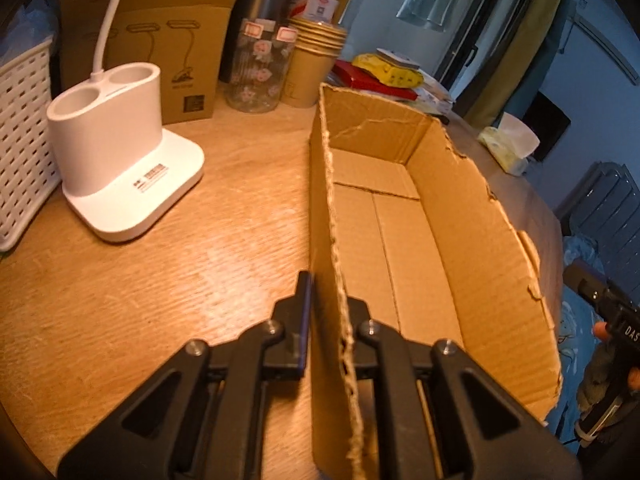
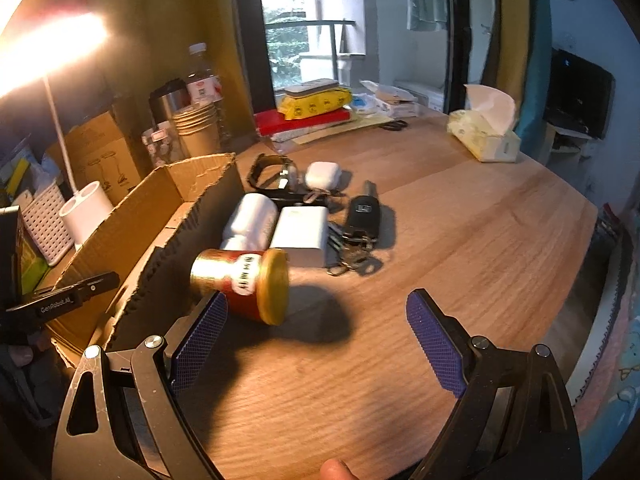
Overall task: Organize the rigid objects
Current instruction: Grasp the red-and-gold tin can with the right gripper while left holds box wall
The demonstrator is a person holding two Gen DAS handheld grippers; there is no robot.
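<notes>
An open, empty cardboard box [image 1: 404, 216] lies on the wooden table. My left gripper [image 1: 326, 312] is shut on the box's near left wall, one finger outside, one inside. In the right wrist view the box [image 2: 160, 236] is at left, with my left gripper [image 2: 76, 296] on its wall. My right gripper [image 2: 316, 320] is open above the table. A red jar with a gold lid [image 2: 244, 284] lies on its side just ahead of its left finger. Beyond lie a white bottle [image 2: 252, 220], a white power bank [image 2: 300, 236], a car key [image 2: 362, 216], an earbud case [image 2: 322, 174] and a watch [image 2: 270, 172].
A white lamp base [image 1: 124, 168], a white basket [image 1: 22, 136], a brown carton [image 1: 160, 48], a patterned glass jar [image 1: 262, 68], paper cups [image 1: 314, 60] and bottles stand behind the box. A tissue box [image 2: 484, 128], scissors [image 2: 394, 124] and stacked packets [image 2: 316, 108] lie farther back.
</notes>
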